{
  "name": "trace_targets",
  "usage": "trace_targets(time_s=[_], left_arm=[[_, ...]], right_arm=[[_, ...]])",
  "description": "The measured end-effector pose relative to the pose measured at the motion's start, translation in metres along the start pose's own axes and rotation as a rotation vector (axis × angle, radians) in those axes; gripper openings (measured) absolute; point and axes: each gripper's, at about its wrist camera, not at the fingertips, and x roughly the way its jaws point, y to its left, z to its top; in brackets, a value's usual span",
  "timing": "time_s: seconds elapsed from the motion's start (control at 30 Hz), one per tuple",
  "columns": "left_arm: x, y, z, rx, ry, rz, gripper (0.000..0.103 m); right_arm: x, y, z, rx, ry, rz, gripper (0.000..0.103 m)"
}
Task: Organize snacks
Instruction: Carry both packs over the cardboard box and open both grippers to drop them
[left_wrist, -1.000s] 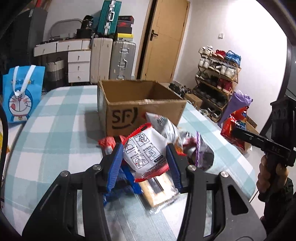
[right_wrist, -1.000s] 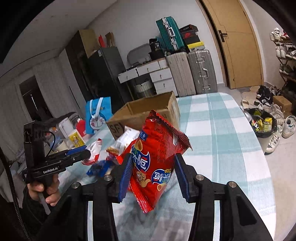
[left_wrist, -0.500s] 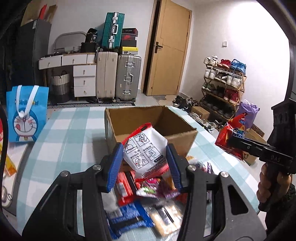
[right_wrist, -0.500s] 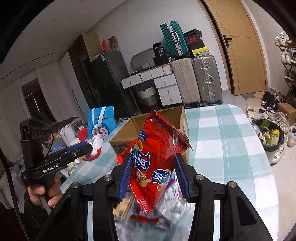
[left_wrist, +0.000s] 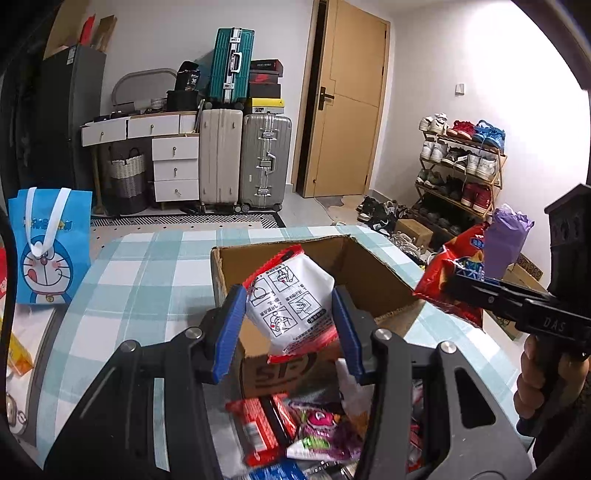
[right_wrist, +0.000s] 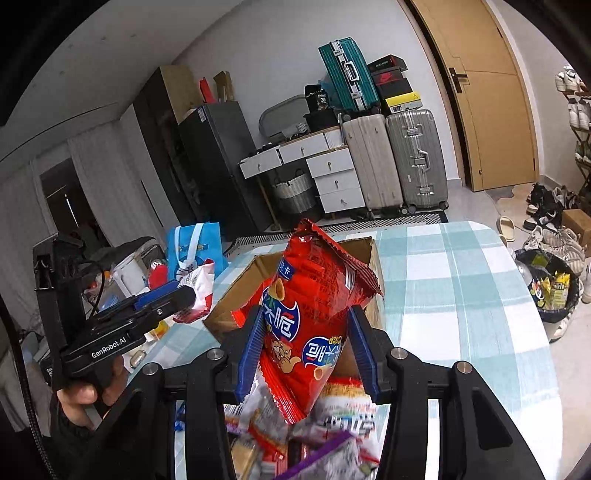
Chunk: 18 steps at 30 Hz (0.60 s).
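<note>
The white snack packet (left_wrist: 291, 299) with red edging is clamped between the blue pads of the left tool (left_wrist: 291, 325), held up in the air over the near edge of the open cardboard box (left_wrist: 373, 280). The red chip bag (right_wrist: 310, 325) is clamped in the right tool (right_wrist: 308, 354) the same way, also lifted, near the box's right side; in the left wrist view it shows at the far right, just beside the box's right wall. The box stands on the checked surface (left_wrist: 147, 266), flaps open, and what shows of its inside looks bare. A loose pile of snacks (left_wrist: 306, 432) lies on the surface just in front of the box, on its near side. Further left stands a blue cartoon gift bag (left_wrist: 48, 247).

Judging by this, the step in hand is carrying both packets from the pile to the box. The next move calls for bringing each tool forward until its packet is fully over the opening, lowering a little past the rim, and then parting the jaws so the packets drop inside. The two tools are near each other, so releasing one after the other would avoid a knock.
</note>
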Motion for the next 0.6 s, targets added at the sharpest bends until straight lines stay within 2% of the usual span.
trace_targets(time_s=[0.33, 0.6], left_arm=[[0.059, -0.013, 0.0, 0.031, 0.045, 0.016, 0.045], [0.101, -0.008, -0.002, 0.033, 0.077, 0.024, 0.045]], right_arm=[[0.04, -0.004, 0.017, -0.003, 0.043, -0.002, 0.046], [0.072, -0.015, 0.023, 0.0, 0.089, 0.005, 0.046]])
